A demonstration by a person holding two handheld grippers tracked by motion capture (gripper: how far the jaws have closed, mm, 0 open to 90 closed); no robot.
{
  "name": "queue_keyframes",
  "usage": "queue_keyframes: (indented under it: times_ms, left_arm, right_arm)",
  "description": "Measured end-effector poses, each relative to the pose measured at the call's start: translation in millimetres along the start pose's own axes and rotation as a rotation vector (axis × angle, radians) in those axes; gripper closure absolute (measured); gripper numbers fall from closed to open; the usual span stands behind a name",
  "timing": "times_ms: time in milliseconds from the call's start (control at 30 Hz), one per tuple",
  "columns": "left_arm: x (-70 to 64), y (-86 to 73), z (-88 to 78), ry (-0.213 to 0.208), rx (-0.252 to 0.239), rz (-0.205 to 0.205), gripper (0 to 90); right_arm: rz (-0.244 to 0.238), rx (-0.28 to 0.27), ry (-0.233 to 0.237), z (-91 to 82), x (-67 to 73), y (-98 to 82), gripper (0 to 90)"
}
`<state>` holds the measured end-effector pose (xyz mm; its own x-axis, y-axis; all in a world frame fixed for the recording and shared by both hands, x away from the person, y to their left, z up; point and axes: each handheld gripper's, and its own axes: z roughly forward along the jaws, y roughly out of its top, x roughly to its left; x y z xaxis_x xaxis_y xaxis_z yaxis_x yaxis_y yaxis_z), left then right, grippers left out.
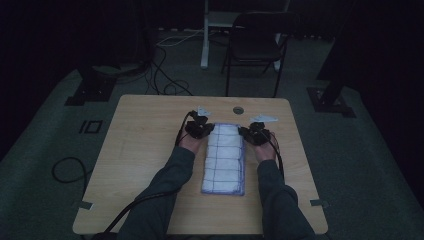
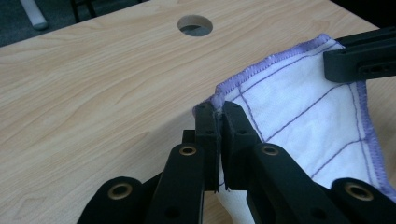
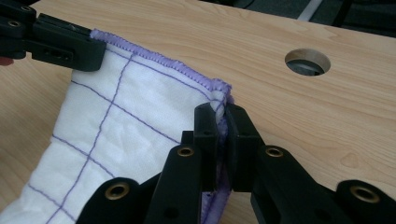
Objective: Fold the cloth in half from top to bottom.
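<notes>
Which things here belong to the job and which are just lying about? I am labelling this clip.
In use:
white cloth with purple grid
left gripper, shut on a far corner
right gripper, shut on the other far corner

Lying about:
folding chair
floor cables
table's round hole

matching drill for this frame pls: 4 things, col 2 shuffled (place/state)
1 left gripper
2 right gripper
3 cloth
4 round hole

A in the tabletop beyond the cloth
B folded long, lying between the hands
C shut on the cloth's far right corner
D shut on the cloth's far left corner

Pairs: 1-D, 2-C, 3-B, 4-A
</notes>
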<state>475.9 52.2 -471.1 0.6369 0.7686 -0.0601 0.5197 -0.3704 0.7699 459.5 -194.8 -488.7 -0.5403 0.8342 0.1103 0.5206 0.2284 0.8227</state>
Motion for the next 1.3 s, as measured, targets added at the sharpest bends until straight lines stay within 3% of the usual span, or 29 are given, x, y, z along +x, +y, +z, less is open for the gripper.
queue_keyframes:
  times_ms: [167,400,1000,1300]
  left_arm:
    - [-2.4,-3.4,-8.5,-0.016,-0.017,0.003,87.0]
    - [-9.8,-11.8,-24.1,-0.034,-0.035,0.040,86.9]
    - [-31.8,-28.8,-66.7,-0.073,-0.106,0.060,86.8]
    - [-40.8,-43.8,-74.3,-0.090,-0.109,0.081,86.6]
  right_arm:
    - [-0.011,-0.012,0.010,-6.1,3.9,-1.8,85.2]
    - [-0.030,-0.041,0.029,-22.8,14.5,-8.3,85.1]
    - [-0.098,-0.094,0.055,-61.6,39.6,-16.4,84.9]
    - [-0.103,-0.098,0.063,-69.3,48.4,-32.0,84.7]
